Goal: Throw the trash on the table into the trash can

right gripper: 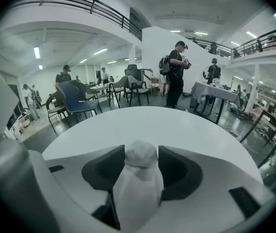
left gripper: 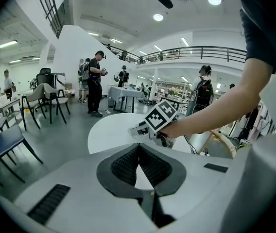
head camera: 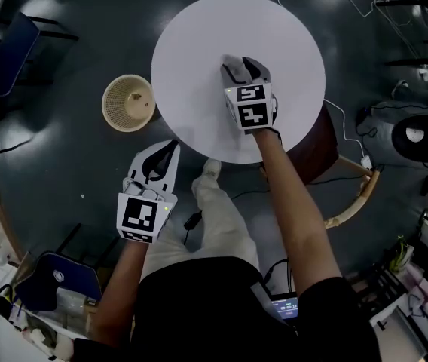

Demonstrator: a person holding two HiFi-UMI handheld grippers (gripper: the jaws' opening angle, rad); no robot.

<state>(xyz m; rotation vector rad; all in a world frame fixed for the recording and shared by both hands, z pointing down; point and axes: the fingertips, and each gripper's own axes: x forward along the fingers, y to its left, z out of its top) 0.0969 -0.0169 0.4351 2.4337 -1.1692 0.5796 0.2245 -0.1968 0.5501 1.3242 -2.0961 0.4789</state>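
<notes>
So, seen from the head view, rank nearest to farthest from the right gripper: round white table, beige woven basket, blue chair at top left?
1. Round white table, directly beneath the right gripper.
2. Beige woven basket, on the floor, left.
3. Blue chair, far top left.

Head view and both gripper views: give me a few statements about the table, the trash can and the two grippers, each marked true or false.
1. The trash can stands on the table. False: the wicker can stands on the floor beside the round white table.
2. The left gripper has its jaws together with nothing between them. True.
3. A white crumpled wad sits between the jaws of the right gripper. True.
4. The right gripper hangs over the floor. False: it is above the table top.
</notes>
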